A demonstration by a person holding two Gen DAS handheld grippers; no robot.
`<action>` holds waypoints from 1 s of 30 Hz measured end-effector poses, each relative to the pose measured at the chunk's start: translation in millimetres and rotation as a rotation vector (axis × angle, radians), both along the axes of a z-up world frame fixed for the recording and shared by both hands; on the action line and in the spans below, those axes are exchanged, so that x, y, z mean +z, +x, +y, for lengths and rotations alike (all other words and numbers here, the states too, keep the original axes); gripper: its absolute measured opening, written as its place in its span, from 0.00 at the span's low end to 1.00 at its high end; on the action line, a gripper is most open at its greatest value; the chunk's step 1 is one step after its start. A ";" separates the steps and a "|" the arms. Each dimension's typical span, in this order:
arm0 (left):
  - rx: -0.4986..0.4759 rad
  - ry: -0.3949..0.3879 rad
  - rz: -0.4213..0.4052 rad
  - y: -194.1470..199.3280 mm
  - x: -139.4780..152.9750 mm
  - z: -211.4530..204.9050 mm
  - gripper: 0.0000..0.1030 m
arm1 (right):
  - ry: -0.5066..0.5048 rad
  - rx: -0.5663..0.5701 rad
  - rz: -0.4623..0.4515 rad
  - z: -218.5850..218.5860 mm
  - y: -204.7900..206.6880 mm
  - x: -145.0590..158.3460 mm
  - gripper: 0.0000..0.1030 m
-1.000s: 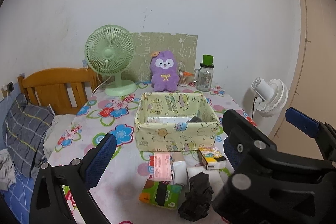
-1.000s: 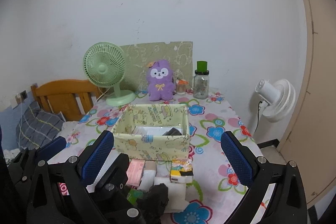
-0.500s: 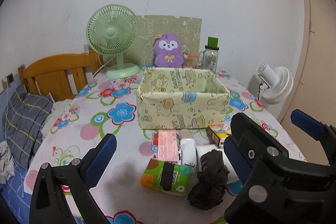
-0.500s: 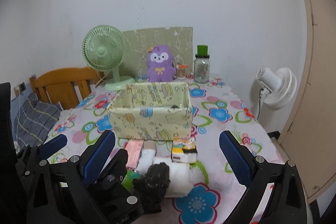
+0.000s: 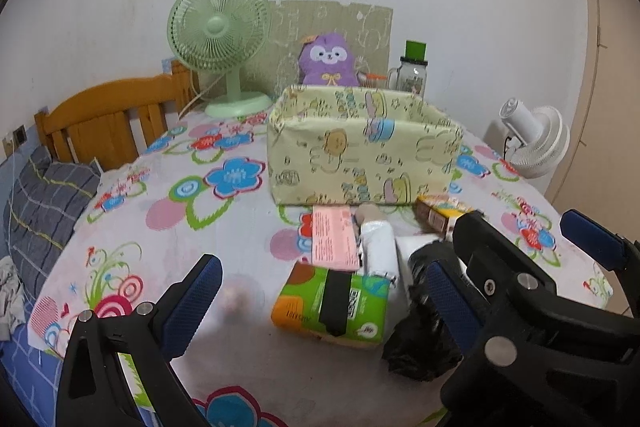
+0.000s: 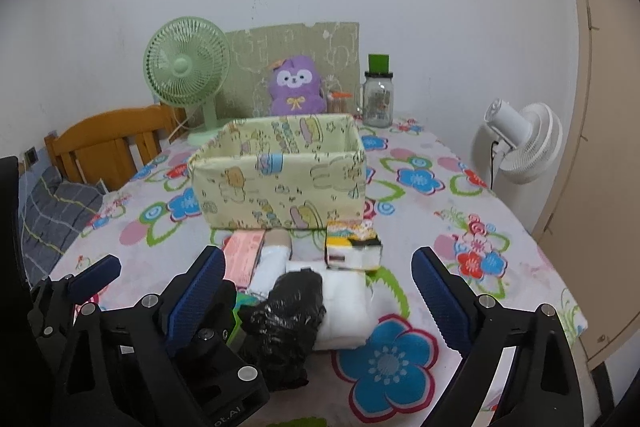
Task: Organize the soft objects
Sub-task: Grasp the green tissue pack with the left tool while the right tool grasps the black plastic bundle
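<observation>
- Left gripper [image 5: 320,301] is spread wide with nothing in it, hovering low over the near edge of the table [image 5: 168,227], its blue pads either side of the green tissue pack [image 5: 334,307].
- Right gripper [image 6: 320,293] is also wide open and holding nothing; it sits just right of the left one, right over the crumpled black bag [image 6: 290,315].
- That black bag is nearest of the pile, leaning against a folded white cloth [image 6: 346,307] on its right.
- The green tissue pack, with a black band across it, lies just left of the bag.
- Behind those: a pink packet [image 5: 334,237], a rolled white bundle [image 5: 378,247] and a small yellow carton [image 6: 352,247], all bunched together right in front of the box.
- The yellow cartoon-print box [image 5: 360,155] stands mid-table, open on top; can't really see inside from this low.
- Far edge by the wall: green desk fan [image 5: 218,39], purple plush toy [image 5: 330,61], glass jar with a green lid [image 5: 414,73], and a patterned board [image 5: 372,23] propped behind them.
- Off the table: wooden chair [image 5: 104,119] on the left, white fan [image 5: 536,143] on the right.
</observation>
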State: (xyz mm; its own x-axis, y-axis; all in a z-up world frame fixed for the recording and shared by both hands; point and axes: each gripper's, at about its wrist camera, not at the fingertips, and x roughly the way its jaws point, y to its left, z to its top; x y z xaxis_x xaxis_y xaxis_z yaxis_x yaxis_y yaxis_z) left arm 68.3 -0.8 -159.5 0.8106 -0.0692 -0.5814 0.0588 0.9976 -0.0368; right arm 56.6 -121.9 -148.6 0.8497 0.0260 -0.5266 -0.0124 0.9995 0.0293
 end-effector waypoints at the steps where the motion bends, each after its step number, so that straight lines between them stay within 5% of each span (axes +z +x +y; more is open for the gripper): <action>1: 0.002 0.002 0.007 0.5 -2.4 0.3 1.00 | -0.002 -0.002 0.006 0.7 0.5 -2.4 0.92; 11: -0.001 0.010 0.085 12.1 -28.5 0.5 0.99 | 0.003 0.005 0.110 4.8 17.7 -32.3 0.81; 22: -0.018 0.002 0.137 21.9 -41.8 -4.0 0.99 | 0.051 0.067 0.186 8.1 34.1 -51.4 0.45; 30: -0.031 -0.014 0.138 25.2 -41.3 -8.2 0.99 | 0.043 0.056 0.174 6.4 33.2 -46.7 0.40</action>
